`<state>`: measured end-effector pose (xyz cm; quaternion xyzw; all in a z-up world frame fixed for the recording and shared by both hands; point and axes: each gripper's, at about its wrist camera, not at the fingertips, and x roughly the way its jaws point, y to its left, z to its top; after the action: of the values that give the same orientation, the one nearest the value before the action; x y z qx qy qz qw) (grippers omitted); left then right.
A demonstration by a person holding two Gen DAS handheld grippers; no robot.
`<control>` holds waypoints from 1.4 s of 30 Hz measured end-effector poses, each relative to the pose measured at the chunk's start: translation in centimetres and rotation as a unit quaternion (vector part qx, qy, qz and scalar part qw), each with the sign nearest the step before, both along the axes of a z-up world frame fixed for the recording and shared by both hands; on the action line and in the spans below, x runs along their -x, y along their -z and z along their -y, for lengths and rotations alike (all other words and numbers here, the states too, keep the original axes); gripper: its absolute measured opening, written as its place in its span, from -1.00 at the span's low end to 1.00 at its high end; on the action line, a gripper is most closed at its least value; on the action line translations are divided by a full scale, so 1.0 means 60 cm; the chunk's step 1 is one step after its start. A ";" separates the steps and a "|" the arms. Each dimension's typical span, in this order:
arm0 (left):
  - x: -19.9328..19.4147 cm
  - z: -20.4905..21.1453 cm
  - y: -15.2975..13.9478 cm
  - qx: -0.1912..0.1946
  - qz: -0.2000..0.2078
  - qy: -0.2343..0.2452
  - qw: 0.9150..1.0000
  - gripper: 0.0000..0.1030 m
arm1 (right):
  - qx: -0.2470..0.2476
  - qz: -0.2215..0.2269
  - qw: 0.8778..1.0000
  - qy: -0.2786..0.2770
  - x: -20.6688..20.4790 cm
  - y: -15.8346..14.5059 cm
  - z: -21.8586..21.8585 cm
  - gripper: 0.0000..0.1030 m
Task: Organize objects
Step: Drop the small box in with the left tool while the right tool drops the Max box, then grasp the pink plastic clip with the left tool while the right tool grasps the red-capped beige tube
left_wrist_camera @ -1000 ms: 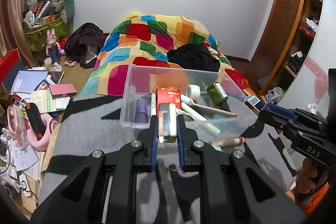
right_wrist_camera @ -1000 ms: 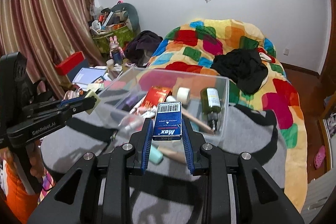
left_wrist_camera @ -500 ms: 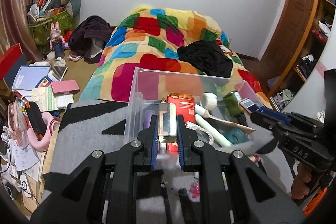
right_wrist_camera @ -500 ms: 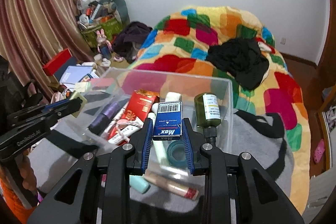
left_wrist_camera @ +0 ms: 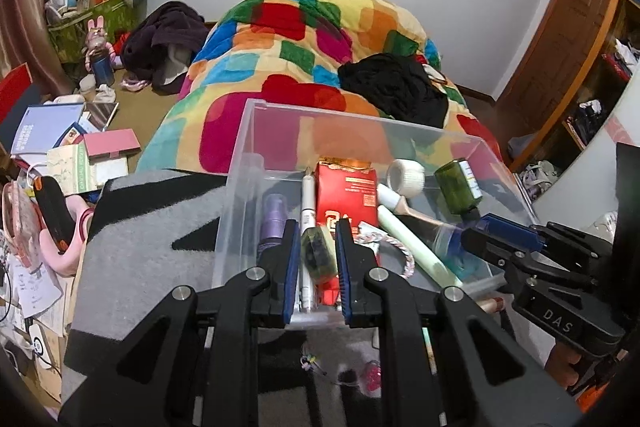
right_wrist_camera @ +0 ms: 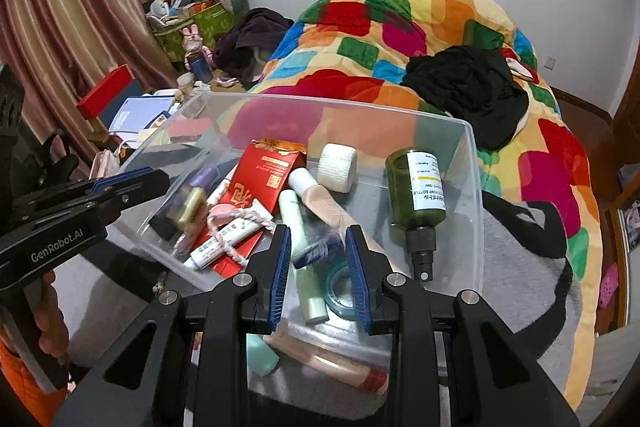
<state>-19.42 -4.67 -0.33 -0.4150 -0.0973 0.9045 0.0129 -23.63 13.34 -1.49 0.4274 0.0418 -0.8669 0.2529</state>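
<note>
A clear plastic bin (left_wrist_camera: 256, 115) (right_wrist_camera: 472, 147) sits on a grey blanket and holds a red packet (left_wrist_camera: 344, 191) (right_wrist_camera: 264, 179), a green bottle (right_wrist_camera: 416, 187), tubes and a tape roll. My left gripper (left_wrist_camera: 318, 255) is open above the bin's near left; a small greenish box (left_wrist_camera: 316, 255) is blurred between its fingers, falling loose. My right gripper (right_wrist_camera: 318, 251) is open above the bin's near edge; the blue Max box (right_wrist_camera: 318, 249) is blurred between its fingers, dropping free.
A pink tube (right_wrist_camera: 336, 367) and a teal item (right_wrist_camera: 262, 353) lie on the blanket in front of the bin. A colourful quilt (left_wrist_camera: 320, 39) with black clothing (left_wrist_camera: 396, 87) lies behind. Books and clutter (left_wrist_camera: 72, 147) cover the floor at left.
Both grippers moved forward over the bin and opened. The greenish box and the blue Max box, held tight before, are now loose and falling into the bin.
</note>
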 end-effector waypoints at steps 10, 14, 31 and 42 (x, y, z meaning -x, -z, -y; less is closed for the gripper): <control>-0.064 -0.037 -0.035 0.040 -0.038 0.032 0.998 -0.64 | 0.005 -0.035 0.999 -0.018 -0.052 -0.037 -0.021 -0.48; -0.087 -0.052 -0.019 0.047 -0.027 0.052 0.997 -0.62 | 0.003 -0.045 0.999 -0.025 -0.077 -0.044 -0.033 -0.42; -0.101 -0.101 0.084 0.053 0.059 0.106 0.991 -0.11 | -0.076 -0.011 0.996 -0.046 -0.097 0.049 -0.081 -0.30; -0.107 -0.106 0.092 0.067 0.049 0.110 0.990 -0.53 | -0.046 0.021 0.996 -0.068 -0.092 0.077 -0.074 -0.56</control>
<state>-13.03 1.70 -5.86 -0.4667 0.0097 0.8808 0.0799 -18.09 17.77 -6.11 0.4530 0.1054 -0.8357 0.2922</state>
